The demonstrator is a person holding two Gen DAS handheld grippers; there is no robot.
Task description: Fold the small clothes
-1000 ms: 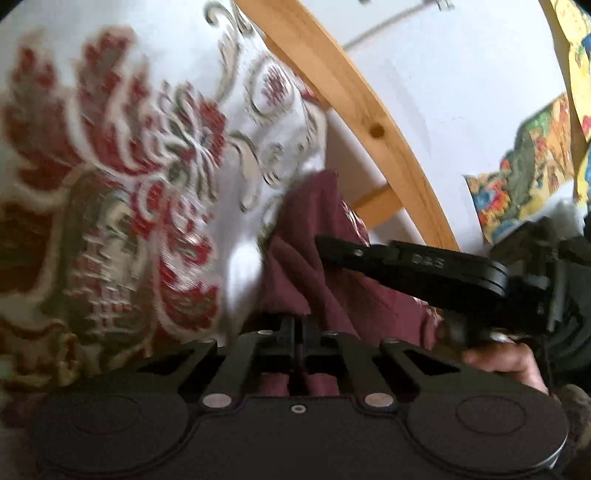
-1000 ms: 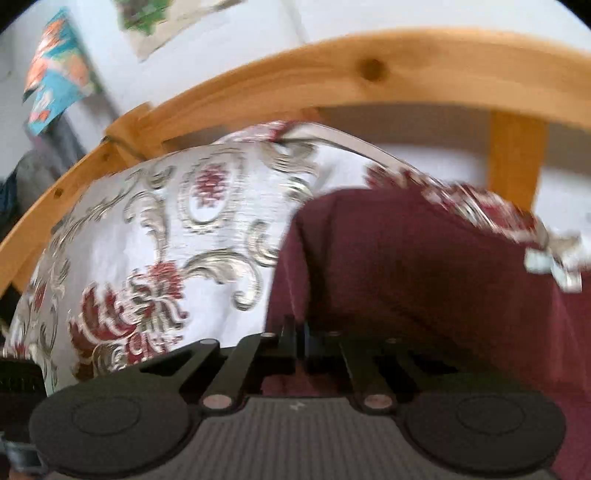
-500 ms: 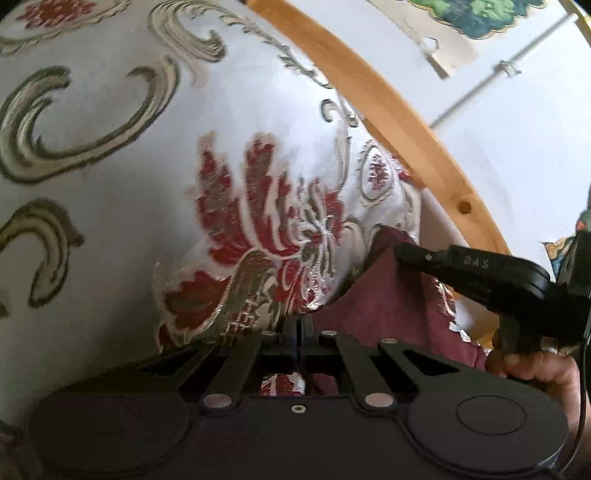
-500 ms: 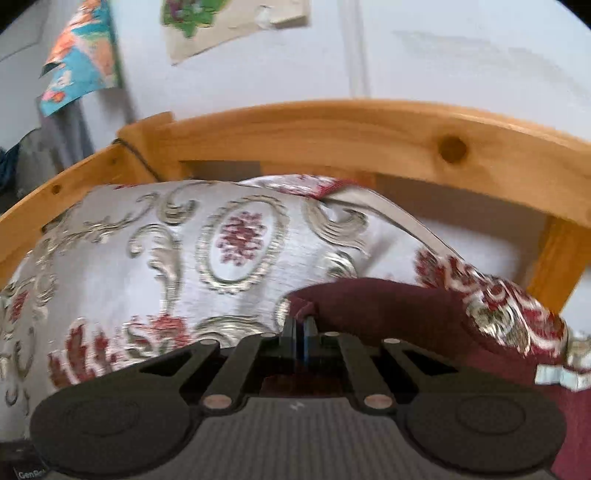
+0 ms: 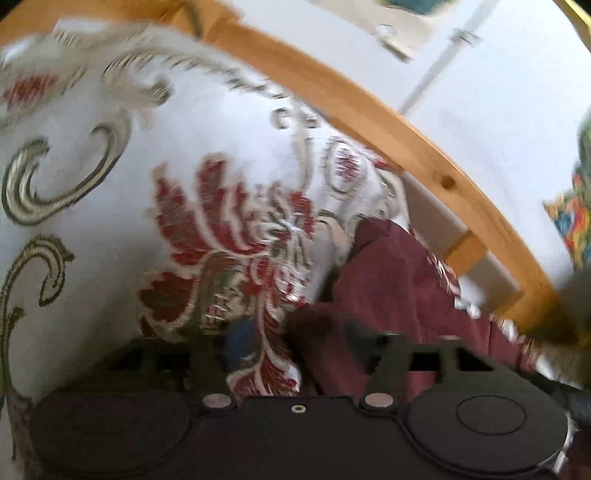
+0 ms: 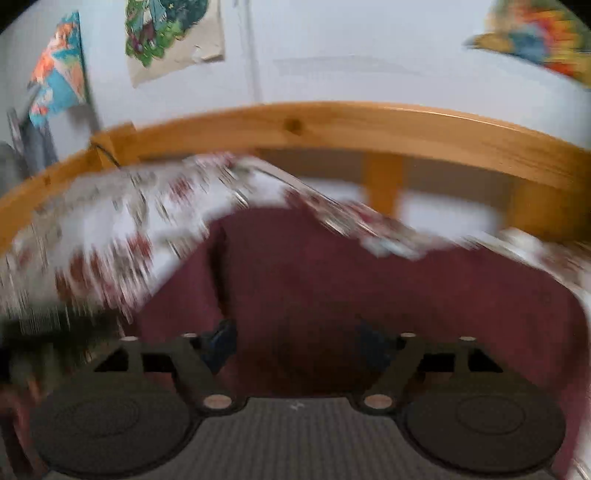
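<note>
— Two grippers, both with jaws apart. The left gripper has just been opening, and its fingers now stand wide with nothing pinched; a bit of the maroon garment and the patterned bedspread show in the gap, but the pads press on neither.

— And the right gripper?

— Same: its jaws have just been opening too. The fingers are spread over the maroon cloth, which lies loose between and beyond them, not clamped.

— Where does the garment sit?

— On the bed, on top of the white bedspread with its red and gold flower pattern. In the left wrist view it lies to the right of the big red flower, running toward the wooden bed rail. In the right wrist view it fills the middle of the picture, with the bedspread bunched along its upper left edge.

— Beyond that?

— The curved wooden rail, then a pale wall with colourful pictures stuck on it. Both views are blurred.
</note>
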